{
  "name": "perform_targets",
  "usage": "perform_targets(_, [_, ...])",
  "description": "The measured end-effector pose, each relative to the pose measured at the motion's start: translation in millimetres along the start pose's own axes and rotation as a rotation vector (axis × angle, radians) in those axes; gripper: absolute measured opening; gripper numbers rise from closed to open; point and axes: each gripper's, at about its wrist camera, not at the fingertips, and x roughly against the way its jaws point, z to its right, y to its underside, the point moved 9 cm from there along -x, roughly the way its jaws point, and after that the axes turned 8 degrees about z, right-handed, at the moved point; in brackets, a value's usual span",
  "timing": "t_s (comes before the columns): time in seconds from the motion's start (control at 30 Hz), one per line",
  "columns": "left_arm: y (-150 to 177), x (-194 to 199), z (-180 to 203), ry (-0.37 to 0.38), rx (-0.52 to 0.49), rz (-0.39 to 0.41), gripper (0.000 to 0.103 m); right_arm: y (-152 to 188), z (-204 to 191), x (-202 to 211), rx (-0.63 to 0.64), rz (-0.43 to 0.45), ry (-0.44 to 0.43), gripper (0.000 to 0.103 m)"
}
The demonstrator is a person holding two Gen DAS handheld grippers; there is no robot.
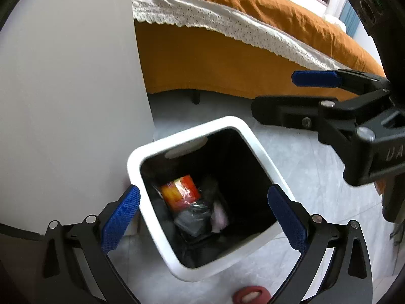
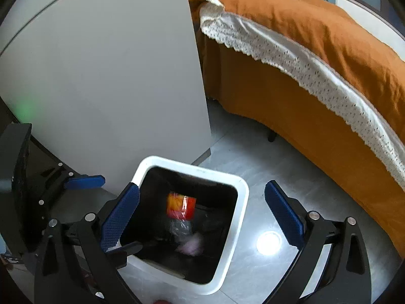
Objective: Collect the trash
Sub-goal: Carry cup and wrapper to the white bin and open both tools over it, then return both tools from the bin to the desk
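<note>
Left wrist view: the left gripper [image 1: 203, 219], fingers spread and empty, frames a white plastic bin [image 1: 255, 136]; inside lies a crinkly red-orange wrapper [image 1: 181, 192], probably light and slippery.

Right wrist view: the right gripper [image 2: 201, 215], likewise spread, hangs above it; pinch a wrapper edge.

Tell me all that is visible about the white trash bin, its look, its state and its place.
The white trash bin is a squarish plastic-looking container with rounded corners, a thick white rim and a dark interior. It stands upright and open on the pale floor, beside a grey panel, near the bed. Inside lie an orange-red packet, crumpled clear plastic and something pale pink. Neither tool appears to touch it.
</note>
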Motion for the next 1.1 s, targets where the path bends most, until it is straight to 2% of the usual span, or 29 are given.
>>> perform_targets(0.33, [-31, 40, 5, -0.013, 0.002, 0.032, 0.098, -30, -7, 35, -0.003, 0.009, -0.005, 0.099])
perform_targets(0.53, [-60, 81, 5, -0.034, 0.024, 0.069, 0.098, -52, -17, 71, 0.000, 0.011, -0.014, 0.099])
perform_targets(0.83, [-106, 169, 3, -0.068, 0.094, 0.132, 0.098, -104, -36, 149, -0.012, 0.072, 0.000, 0.099])
perform_targets(1.1, [-150, 267, 6, -0.106, 0.162, 0.215, 0.098, -154, -63, 229, -0.065, 0.155, 0.007, 0.099])
